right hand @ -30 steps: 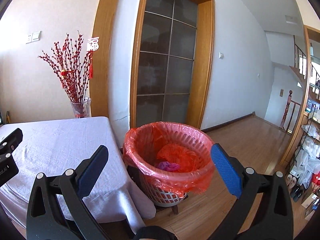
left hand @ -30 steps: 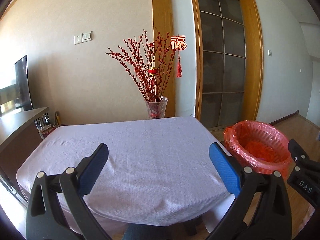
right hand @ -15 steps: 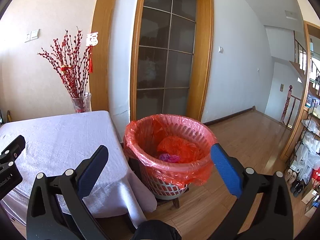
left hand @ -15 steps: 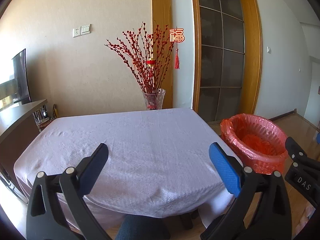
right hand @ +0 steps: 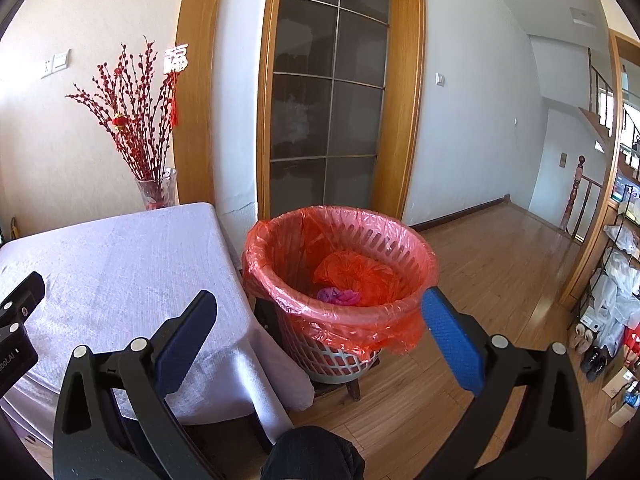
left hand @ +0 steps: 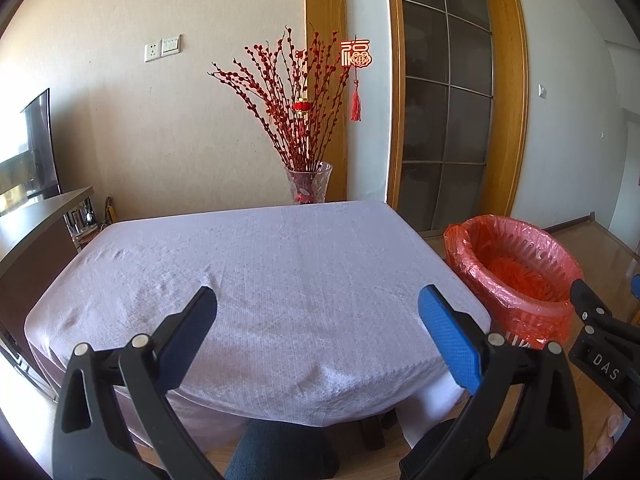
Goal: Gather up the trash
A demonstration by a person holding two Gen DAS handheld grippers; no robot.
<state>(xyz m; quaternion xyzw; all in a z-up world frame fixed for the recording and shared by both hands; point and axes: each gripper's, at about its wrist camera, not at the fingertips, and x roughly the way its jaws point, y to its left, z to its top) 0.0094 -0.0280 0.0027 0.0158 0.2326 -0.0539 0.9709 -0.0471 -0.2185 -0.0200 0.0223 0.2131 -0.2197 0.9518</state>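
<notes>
You are holding the left hand-held gripper [left hand: 318, 322] spread wide and carrying nothing, and it is looking out over the table [left hand: 260, 280], whose pale lilac cloth is showing no scrap of rubbish anywhere in this view; only the glass vase of red branches [left hand: 308, 182] is standing at the far edge, against the wall. Moving right, the bin [right hand: 340, 276] with its red liner is sitting just beside the table's right-hand corner, lower than the tabletop and on a small stool. You are keeping the right hand-held gripper [right hand: 320, 326] equally wide apart and empty, and it is facing that bin almost head on, so the right hand is plainly the nearer one to it, while the left is seeing it only off to its right edge. The bin is standing upright, its long axis vertical and its mouth pointing straight up, open to a drop from above. Inside, a crumpled red bag [right hand: 352, 272] and a small purple wad [right hand: 338, 296] are lying at the bottom. Judging from this, the collecting is looking close to finished, unless rubbish is lying somewhere out of view
</notes>
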